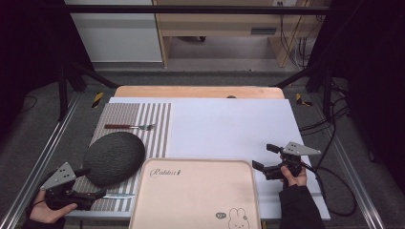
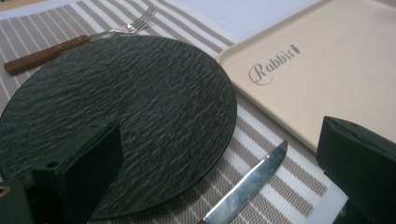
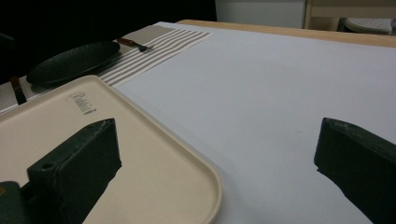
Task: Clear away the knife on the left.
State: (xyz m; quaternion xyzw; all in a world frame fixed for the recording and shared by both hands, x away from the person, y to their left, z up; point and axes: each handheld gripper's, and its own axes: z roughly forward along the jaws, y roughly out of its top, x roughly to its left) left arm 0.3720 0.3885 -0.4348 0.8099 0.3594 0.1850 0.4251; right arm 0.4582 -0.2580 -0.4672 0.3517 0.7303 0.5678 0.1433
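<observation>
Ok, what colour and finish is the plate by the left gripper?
The plate is black with a rippled, slate-like texture, clearest in the left gripper view.

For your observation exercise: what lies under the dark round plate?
The dark round plate rests on the striped placemat, with its stripes showing around it. The mat beneath the plate itself is covered and cannot be seen.

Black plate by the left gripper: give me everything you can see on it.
The black plate is round and shallow, dark and matte, with a rippled, slate-like texture across its face. It lies flat and empty on the striped placemat, near the table's left front. The fork lies beyond it, the knife close beside its near edge, and the beige tray to its right; whether its rim touches them I cannot tell. The left gripper is next to it, jaws open, not gripping it.
</observation>
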